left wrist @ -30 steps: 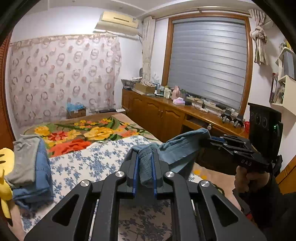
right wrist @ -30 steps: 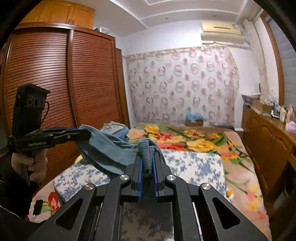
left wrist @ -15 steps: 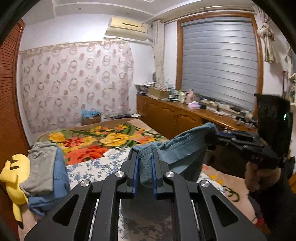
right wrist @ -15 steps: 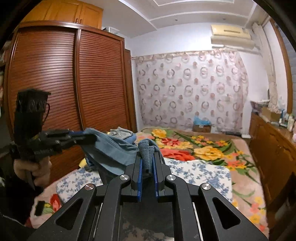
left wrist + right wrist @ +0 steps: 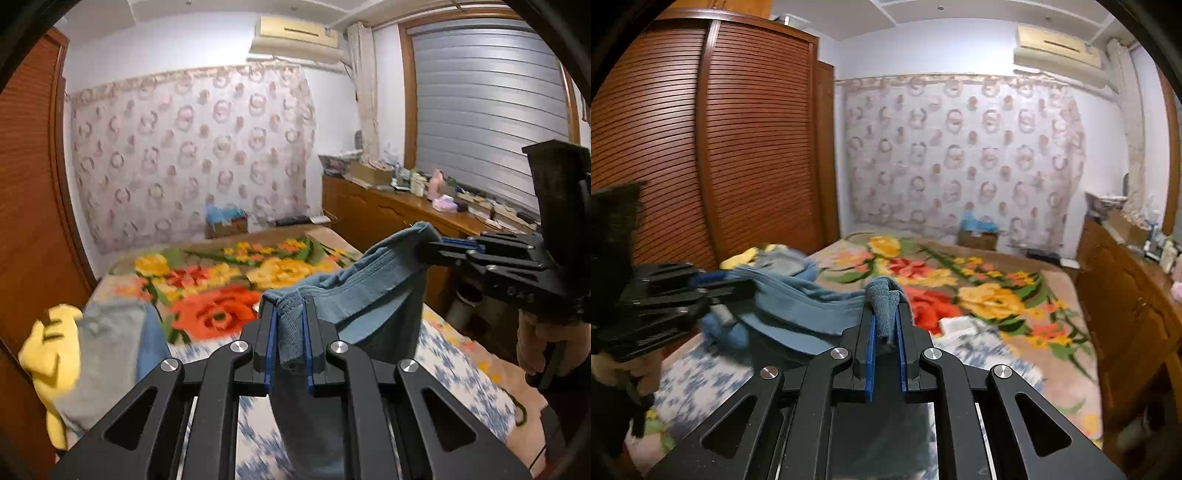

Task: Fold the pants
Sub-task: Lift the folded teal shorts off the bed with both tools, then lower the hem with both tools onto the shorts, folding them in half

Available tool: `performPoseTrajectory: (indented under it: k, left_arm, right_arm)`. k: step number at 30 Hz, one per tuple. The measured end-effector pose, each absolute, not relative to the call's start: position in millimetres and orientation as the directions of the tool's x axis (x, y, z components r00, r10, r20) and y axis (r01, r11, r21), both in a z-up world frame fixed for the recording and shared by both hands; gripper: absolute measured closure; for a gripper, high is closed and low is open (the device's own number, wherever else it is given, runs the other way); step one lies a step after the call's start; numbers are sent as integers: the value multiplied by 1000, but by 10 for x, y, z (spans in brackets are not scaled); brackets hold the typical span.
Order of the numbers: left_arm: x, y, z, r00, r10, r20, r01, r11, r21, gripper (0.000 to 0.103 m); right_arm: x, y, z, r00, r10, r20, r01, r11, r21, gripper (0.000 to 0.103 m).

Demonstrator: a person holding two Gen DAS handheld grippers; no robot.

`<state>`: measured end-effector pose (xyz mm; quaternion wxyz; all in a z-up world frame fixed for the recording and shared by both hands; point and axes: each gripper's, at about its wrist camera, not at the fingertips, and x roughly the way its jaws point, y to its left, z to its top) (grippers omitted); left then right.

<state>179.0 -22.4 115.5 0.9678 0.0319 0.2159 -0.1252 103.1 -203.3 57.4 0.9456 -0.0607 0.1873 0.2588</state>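
Note:
Blue pants [image 5: 354, 295] hang in the air above the bed, stretched between both grippers. My left gripper [image 5: 290, 314] is shut on one end of the waistband. My right gripper [image 5: 886, 306] is shut on the other end. In the left wrist view the right gripper [image 5: 436, 251] shows at the right, pinching the cloth. In the right wrist view the left gripper [image 5: 713, 284] shows at the left, with the pants [image 5: 801, 306] sagging between. The lower part of the pants hangs down behind the fingers.
A bed with a floral blanket [image 5: 979, 288] and a blue-white sheet [image 5: 454, 350] lies below. Folded clothes [image 5: 107, 350] and a yellow plush toy [image 5: 48, 343] sit at its left edge. A wooden wardrobe [image 5: 701, 147] stands left, a cluttered wooden cabinet [image 5: 388, 206] right.
Both grippers have risen and tilted up with the pants still held. The bed sits lower in both views and the scene is blurred by motion.

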Motion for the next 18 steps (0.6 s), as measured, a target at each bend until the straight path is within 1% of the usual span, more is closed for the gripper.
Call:
performPoseTrajectory:
  k: [4, 7, 10, 13, 16, 18]
  left_arm:
    - [1808, -200, 1463, 912, -212, -353, 239, 970, 37, 90]
    - [1756, -143, 1437, 913, -200, -356, 228, 973, 38, 90]
    - [1711, -103, 1211, 900, -189, -394, 230, 971, 58, 90]
    - [1768, -68, 1015, 877, -188, -442, 232, 972, 47, 90]
    - [1787, -20, 849, 852, -188, -489, 230, 973, 25, 90]
    - [1727, -8, 759, 838, -194, -510, 234, 972, 14, 90]
  right_arm:
    - [1129, -1924, 900, 845, 443, -299, -474, 880, -36, 94]
    - [1107, -1877, 906, 834, 466, -295, -488, 873, 0, 93]
    - [1059, -1761, 700, 819, 465, -337, -505, 862, -36, 93]
    - [1119, -1731, 518, 793, 464, -395, -517, 855, -33, 93]
    - [1235, -1712, 481, 773, 452, -446, -520, 854, -35, 93]
    - [1335, -1694, 573, 753, 461, -469, -534, 845, -27, 93]
